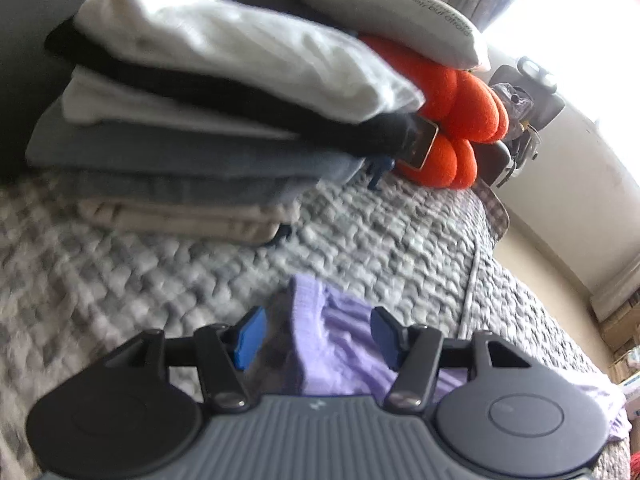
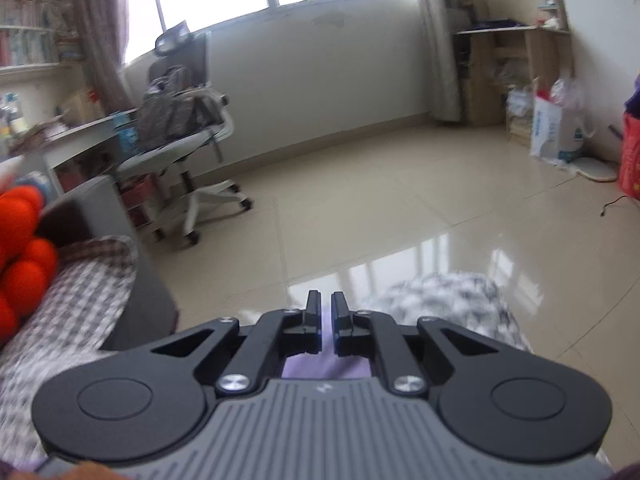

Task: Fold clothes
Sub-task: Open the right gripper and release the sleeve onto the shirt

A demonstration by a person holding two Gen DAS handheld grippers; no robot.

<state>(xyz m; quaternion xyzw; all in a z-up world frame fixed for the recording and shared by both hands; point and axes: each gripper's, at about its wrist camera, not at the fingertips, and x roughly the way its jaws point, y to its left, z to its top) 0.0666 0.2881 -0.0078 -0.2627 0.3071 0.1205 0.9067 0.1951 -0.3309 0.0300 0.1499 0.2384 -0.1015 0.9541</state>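
Note:
A lilac garment [image 1: 344, 352] lies on the grey knitted bedspread [image 1: 360, 248] right under my left gripper [image 1: 316, 334], whose blue-padded jaws stand open over its ribbed edge. A stack of folded clothes [image 1: 192, 120], white on top, then black, grey and beige, sits behind it on the bed. My right gripper [image 2: 326, 320] points out over the floor; its jaws are nearly closed with a strip of lilac cloth [image 2: 320, 364] showing between and below them.
An orange plush cushion [image 1: 460, 120] and a grey pillow [image 1: 392, 12] lie beside the stack. The bed edge [image 2: 132, 292] drops to a glossy tiled floor [image 2: 400, 200]. An office chair [image 2: 188, 132], desk and shelves stand by the window wall.

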